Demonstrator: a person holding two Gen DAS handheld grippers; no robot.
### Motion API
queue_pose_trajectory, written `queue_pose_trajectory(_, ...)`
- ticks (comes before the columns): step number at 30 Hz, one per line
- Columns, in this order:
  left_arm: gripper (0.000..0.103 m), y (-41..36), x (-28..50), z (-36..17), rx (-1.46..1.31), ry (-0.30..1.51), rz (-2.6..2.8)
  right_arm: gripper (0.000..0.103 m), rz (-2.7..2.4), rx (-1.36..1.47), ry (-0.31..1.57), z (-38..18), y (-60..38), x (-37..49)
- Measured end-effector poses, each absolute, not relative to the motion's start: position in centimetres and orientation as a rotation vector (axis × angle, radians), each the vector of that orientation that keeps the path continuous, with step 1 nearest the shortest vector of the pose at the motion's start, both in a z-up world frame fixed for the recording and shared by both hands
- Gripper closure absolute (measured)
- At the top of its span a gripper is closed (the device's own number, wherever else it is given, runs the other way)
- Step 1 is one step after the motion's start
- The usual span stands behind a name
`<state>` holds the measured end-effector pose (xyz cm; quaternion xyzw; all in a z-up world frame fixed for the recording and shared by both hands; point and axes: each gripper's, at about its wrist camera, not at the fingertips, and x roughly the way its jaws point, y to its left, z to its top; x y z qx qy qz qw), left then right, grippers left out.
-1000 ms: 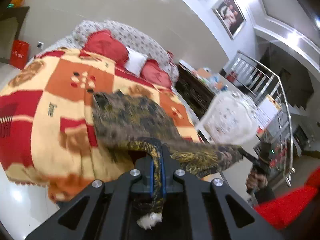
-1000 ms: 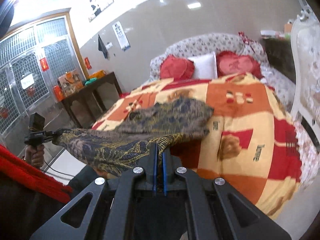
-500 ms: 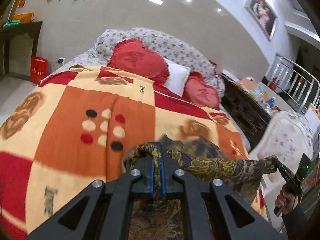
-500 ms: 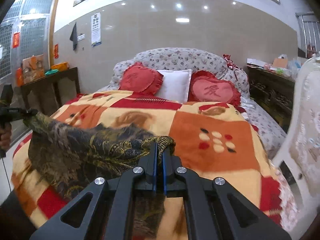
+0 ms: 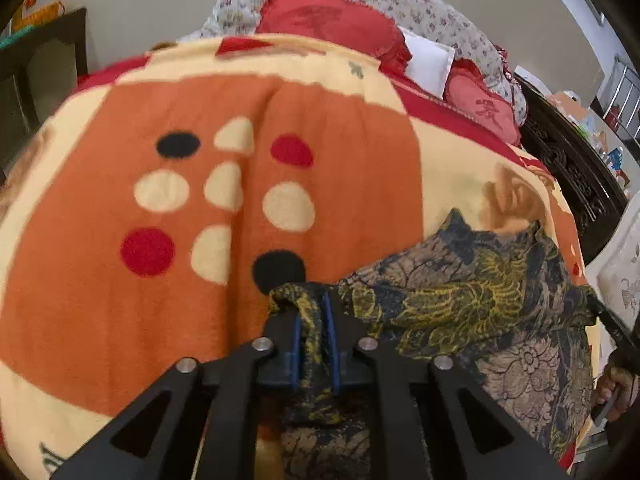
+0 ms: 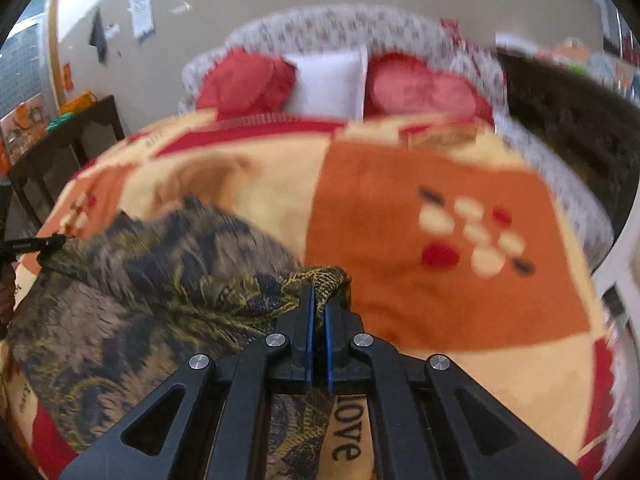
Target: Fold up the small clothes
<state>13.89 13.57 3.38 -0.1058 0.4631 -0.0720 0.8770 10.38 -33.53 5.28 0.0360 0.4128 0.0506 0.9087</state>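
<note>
Left wrist view: the left gripper (image 5: pixel 316 316) points down at the blanket (image 5: pixel 120 280), a bunched corner of the garment (image 5: pixel 480 300) lying between its blue pads (image 5: pixel 297 344); the jaws are opening, and a gap shows on either side of the fold. A second ago that corner was held clamped, with the cloth hanging in the air before the bed. Now the garment spreads over the blanket to the right of the gripper, its far corner carried by the right gripper (image 5: pixel 600 308) at the frame's edge, the person's hand (image 5: pixel 616 384) below it. Red cushions (image 5: pixel 332 20) and a white pillow (image 5: pixel 428 60) sit well beyond the garment at the bed's head

Right wrist view, blurred by motion: the right gripper (image 6: pixel 318 308) is pressed together on the garment's (image 6: pixel 140 280) other corner, a yellow-patterned tuft bulging above the tips. The cloth falls away to the left of it over the blanket (image 6: pixel 440 300), where the left gripper (image 6: pixel 52 242) shows at the far edge. A second ago the garment hung stretched between the two tools, clear of the bed; it has since been carried forward and lowered

Judged from this, the laying-out step is nearly done: the garment appears to rest on the blanket, the left corner is being let go, and the right likely follows before any fold starts
</note>
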Motion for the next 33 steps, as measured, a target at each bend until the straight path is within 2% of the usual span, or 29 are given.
queue_pose_trajectory(6,0.081,15.5,13.4,5.6,-0.248,0.978,-0.224,0.092,0.129,0.328,0.863,6.5,-36.6,9.3)
queue_pose_trajectory(7,0.064,15.9,12.9,6.6,-0.236,0.966,-0.214,0.091,0.13,0.342,0.849,7.2,-37.1,8.6)
queue_pose_trajectory(8,0.042,16.6,12.1,7.6,-0.217,0.935,-0.181,0.09,0.134,0.357,0.828,8.1,-37.6,7.7)
queue_pose_trajectory(9,0.036,17.2,11.3,8.6,-0.209,0.902,-0.158,0.089,0.135,0.365,0.817,8.6,-37.8,7.2)
queue_pose_trajectory(10,0.035,17.8,10.1,9.5,-0.214,0.871,-0.144,0.087,0.126,0.371,0.802,9.3,-38.4,6.0)
queue_pose_trajectory(12,0.036,18.9,8.1,10.6,-0.247,0.843,-0.126,0.086,0.11,0.375,0.787,9.9,-38.7,4.6)
queue_pose_trajectory(15,0.06,17.9,4.1,11.1,-0.288,0.814,-0.172,0.086,0.105,0.354,0.781,10.0,-38.1,2.4)
queue_pose_trajectory(16,0.076,16.6,2.9,10.7,-0.29,0.824,-0.208,0.086,0.129,0.327,0.789,9.7,-37.0,1.6)
queue_pose_trajectory(17,0.083,15.0,1.7,10.1,-0.283,0.839,-0.241,0.086,0.152,0.302,0.799,9.5,-36.0,1.4)
queue_pose_trajectory(19,0.088,12.1,-0.3,8.8,-0.225,0.86,-0.288,0.086,0.213,0.248,0.823,8.6,-33.4,0.9)
queue_pose_trajectory(24,0.09,10.2,-3.0,3.0,-0.02,0.924,-0.253,0.086,0.222,0.114,0.928,3.8,-30.3,-0.1)
queue_pose_trajectory(28,0.094,11.9,-2.7,4.2,-0.117,0.94,-0.272,0.086,0.219,0.209,0.949,3.4,-32.5,-1.0)
queue_pose_trajectory(30,0.091,11.7,-2.0,5.9,-0.133,0.922,-0.263,0.086,0.191,0.206,0.936,4.8,-32.9,-0.5)
queue_pose_trajectory(32,0.078,11.3,-0.6,7.4,-0.153,0.887,-0.266,0.086,0.178,0.224,0.871,6.9,-33.3,0.5)
queue_pose_trajectory(33,0.076,10.9,0.4,7.6,-0.156,0.885,-0.262,0.086,0.172,0.223,0.858,7.4,-33.4,1.3)
